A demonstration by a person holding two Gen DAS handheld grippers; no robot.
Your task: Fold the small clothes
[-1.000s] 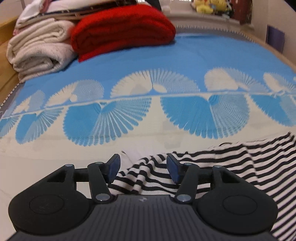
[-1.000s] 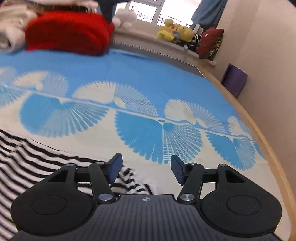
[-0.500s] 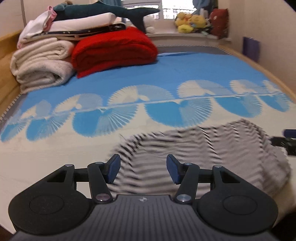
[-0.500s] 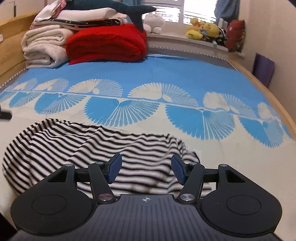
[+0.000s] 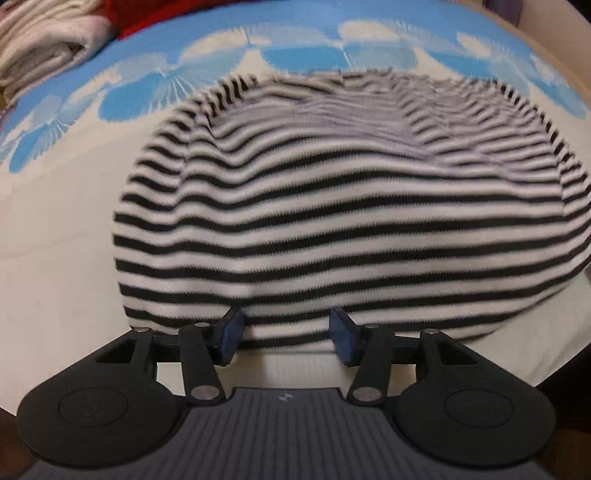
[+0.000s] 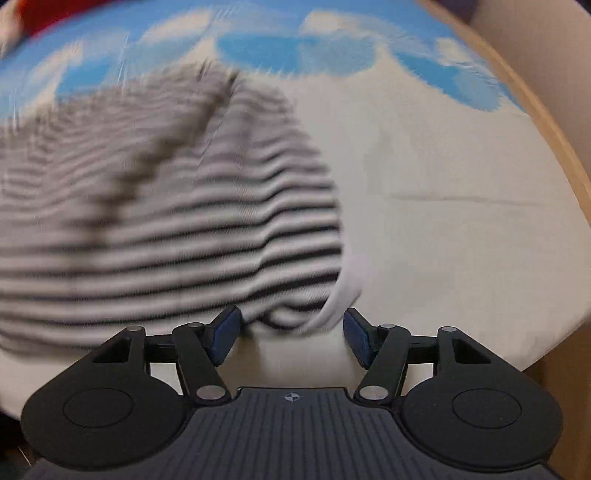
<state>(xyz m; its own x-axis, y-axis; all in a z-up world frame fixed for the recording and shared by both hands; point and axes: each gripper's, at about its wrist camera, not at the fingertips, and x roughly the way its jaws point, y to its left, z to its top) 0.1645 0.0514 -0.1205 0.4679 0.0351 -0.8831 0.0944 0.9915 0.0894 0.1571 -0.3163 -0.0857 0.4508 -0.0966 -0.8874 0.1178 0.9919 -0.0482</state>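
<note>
A black-and-white striped garment (image 5: 351, 221) lies folded on the cream and blue bedspread (image 5: 55, 258); it also shows blurred in the right wrist view (image 6: 166, 229). My left gripper (image 5: 286, 336) is open, its blue pads at the garment's near edge, left of its middle. My right gripper (image 6: 291, 334) is open at the garment's near right corner, where a white hem (image 6: 343, 291) curls up between the pads. Neither holds anything.
Folded white towels (image 5: 40, 40) and a red blanket (image 5: 147, 14) are stacked at the far left of the bed. A wooden bed rail (image 6: 546, 122) runs along the right side. The bed's near edge lies just below both grippers.
Both grippers have pulled back toward the near bed edge and tilted down. The garment now fills both views and lies close to the open pads.
</note>
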